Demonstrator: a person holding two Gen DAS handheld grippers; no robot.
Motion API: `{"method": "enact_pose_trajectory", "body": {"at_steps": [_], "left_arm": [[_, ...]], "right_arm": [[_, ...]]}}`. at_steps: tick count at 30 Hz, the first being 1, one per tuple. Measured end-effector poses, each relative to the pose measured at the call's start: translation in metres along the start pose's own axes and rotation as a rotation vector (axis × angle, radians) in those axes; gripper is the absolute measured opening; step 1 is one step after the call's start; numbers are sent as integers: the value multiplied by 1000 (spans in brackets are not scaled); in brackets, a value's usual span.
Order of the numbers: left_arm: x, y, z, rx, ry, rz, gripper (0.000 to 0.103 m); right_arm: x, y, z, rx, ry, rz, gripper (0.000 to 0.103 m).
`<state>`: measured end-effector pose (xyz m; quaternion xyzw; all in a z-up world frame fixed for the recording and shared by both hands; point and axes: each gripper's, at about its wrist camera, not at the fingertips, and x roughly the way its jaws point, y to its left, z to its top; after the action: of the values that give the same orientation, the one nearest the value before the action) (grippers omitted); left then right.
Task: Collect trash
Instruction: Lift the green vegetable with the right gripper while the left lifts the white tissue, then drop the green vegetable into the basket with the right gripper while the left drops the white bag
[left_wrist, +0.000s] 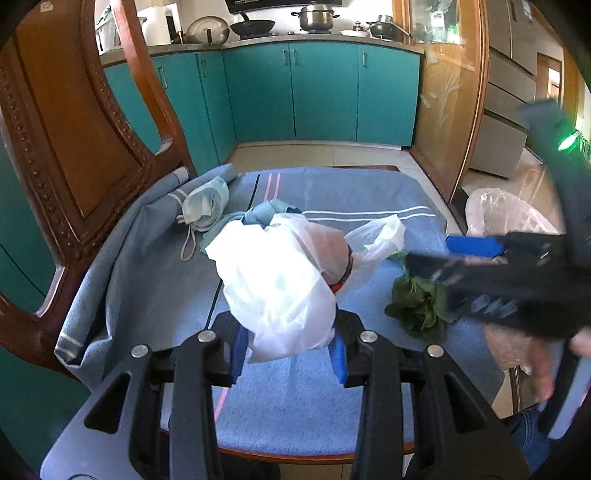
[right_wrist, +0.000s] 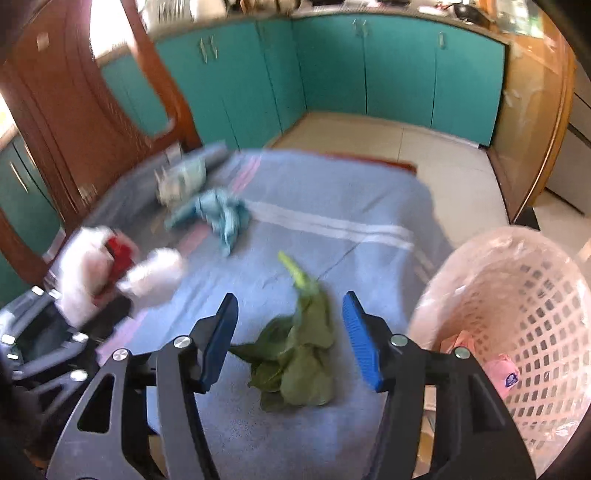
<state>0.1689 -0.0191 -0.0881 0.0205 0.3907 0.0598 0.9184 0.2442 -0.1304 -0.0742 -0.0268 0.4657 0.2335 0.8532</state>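
Kitchen with teal cabinets; a table is covered by a blue striped cloth, with a carved wooden chair at 9 o'clock.

A white plastic bag is pinched at its lower end by the left gripper, jaws nearly closed on the thin film. Something red shows through the bag. It is probably held up so it can be carried to the basket.

Leafy greens lie limp on the cloth, centred between the blue ribbed pads of the right gripper. The jaws stand well apart and nothing is held; the pads flank the leaves without touching, likely lined up for a pinch.

A crumpled teal rag lies at 11 o'clock from the greens, and a pale face mask with loose ear loops sits beyond it.

A pink lattice basket lined with clear film stands off the table edge at 3 o'clock. A pink wrapper is already inside.
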Motion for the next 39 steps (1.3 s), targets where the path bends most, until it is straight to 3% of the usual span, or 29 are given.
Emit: {"method": "enact_pose_trajectory", "body": {"at_steps": [5,13,15,17,19,26,31,36,39], "left_arm": [[-1,6,-1,-10,2,5,38],[-3,11,-1,-26,3,10,38],[-4,10,-2,-27,3,11,38],[-4,10,-2,-26,4,13,38],[-4,10,-2,-26,5,12,38],[1,10,-2,-28,20,5,38],[4,5,3,-22,25,-20,38],[6,-21,17,8,14,-112,38],[7,-56,32,38,12,-231,38]], "right_arm": [[34,9,-5,-53,80,-117,58],[37,16,-10,-107,80,-125,54],[38,17,-10,-113,86,-130,44],[42,13,-10,-101,108,-129,22],[40,12,-10,-114,104,-155,15],[9,3,0,-47,-6,-63,10],[-43,-27,11,51,-173,-29,10],[-96,-90,8,199,-292,-119,10],[-115,-131,-6,309,-306,-213,10]]}}
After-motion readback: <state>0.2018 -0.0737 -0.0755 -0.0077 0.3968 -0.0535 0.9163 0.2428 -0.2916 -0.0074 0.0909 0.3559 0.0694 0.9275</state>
